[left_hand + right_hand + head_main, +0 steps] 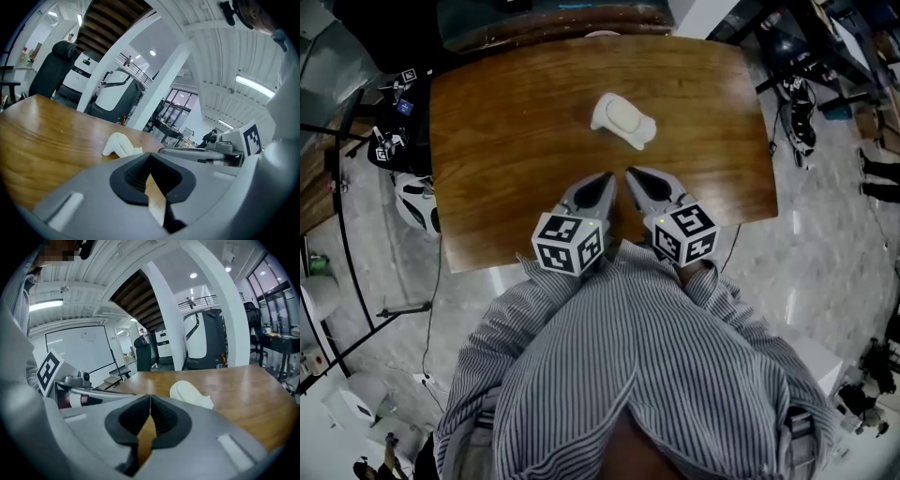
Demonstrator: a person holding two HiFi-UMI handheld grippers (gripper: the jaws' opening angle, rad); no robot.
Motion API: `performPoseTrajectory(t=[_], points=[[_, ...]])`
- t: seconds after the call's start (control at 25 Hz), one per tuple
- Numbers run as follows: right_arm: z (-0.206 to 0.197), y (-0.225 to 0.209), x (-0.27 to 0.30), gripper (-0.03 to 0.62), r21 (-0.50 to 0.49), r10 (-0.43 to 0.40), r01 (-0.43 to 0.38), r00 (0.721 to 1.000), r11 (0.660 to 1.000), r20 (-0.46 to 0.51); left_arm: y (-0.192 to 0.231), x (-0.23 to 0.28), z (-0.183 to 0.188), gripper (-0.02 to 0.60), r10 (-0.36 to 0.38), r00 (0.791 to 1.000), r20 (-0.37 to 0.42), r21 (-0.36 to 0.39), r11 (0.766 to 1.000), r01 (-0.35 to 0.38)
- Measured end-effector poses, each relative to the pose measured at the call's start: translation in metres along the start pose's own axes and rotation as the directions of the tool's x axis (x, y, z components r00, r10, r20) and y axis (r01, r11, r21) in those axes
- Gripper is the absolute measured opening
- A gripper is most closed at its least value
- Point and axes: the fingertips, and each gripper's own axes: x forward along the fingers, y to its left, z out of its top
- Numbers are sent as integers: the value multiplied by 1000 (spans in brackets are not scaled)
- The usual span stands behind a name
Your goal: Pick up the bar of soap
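Note:
A cream-white bar of soap (623,119) lies on the wooden table (506,141), a little beyond its middle. It also shows ahead in the left gripper view as the soap (120,145) and in the right gripper view as the soap (187,393). My left gripper (609,175) and right gripper (630,172) sit side by side near the table's front edge, tips angled toward each other, well short of the soap. Both have jaws shut with nothing between them.
The table's front edge (516,262) is just under the grippers, with the person's striped shirt (637,356) below. Around the table stand equipment and cables on the floor (403,141). A white robot base (112,93) stands beyond the far edge.

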Motion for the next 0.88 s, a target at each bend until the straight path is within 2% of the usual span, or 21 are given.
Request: performPoseTrajectory(t=[0.24, 0.48, 0.8, 0.88], points=[[3, -9, 19, 5, -24, 23, -24, 998, 999, -50, 15, 12, 1, 0, 16, 1000, 1, -50, 999, -16], [-6, -22, 31, 18, -99, 56, -69, 990, 993, -130, 24, 27, -4, 0, 45, 999, 13, -104, 994, -44], [-1, -66, 59, 27, -243, 71, -129, 970, 962, -232, 41, 48, -21, 0, 97, 995, -8, -155, 983, -97], [-1, -76, 68, 51, -270, 76, -149, 962, 951, -264, 43, 53, -27, 0, 102, 995, -19, -171, 980, -104]])
